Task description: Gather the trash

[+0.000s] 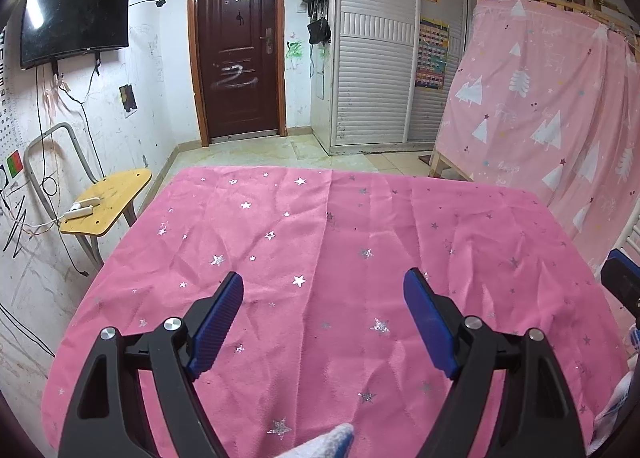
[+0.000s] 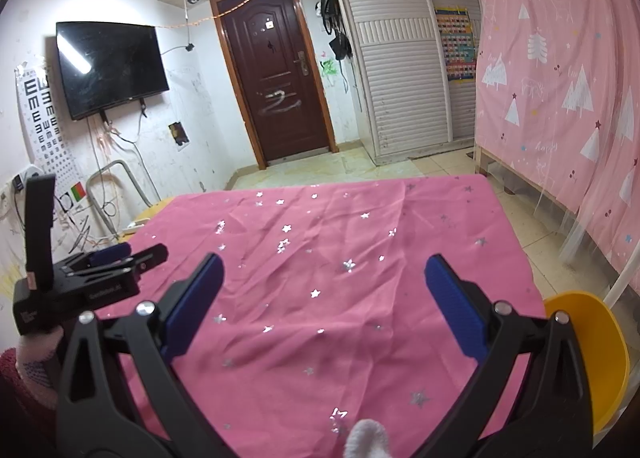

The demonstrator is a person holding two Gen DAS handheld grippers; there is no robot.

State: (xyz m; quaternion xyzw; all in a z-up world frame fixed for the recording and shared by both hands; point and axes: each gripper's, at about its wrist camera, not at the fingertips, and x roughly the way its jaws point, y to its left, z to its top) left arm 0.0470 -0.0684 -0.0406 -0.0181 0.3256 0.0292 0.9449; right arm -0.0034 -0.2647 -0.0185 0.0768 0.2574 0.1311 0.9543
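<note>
A table under a pink cloth with silver stars (image 1: 340,250) fills both views (image 2: 320,266). No trash shows on it. My left gripper (image 1: 323,290) is open and empty above the cloth near the front edge; it also shows from the side in the right wrist view (image 2: 120,254). My right gripper (image 2: 323,278) is open and empty above the cloth, to the right of the left one. Its tip shows at the right edge of the left wrist view (image 1: 622,278). A yellow bin (image 2: 596,342) stands by the table's right side, beside my right gripper.
A wooden chair (image 1: 108,201) with a white power strip stands off the table's left corner. A pink curtained bed frame (image 2: 560,77) stands to the right. A door (image 1: 240,49), a wall TV (image 1: 76,9) and white wardrobes (image 1: 376,57) are at the back.
</note>
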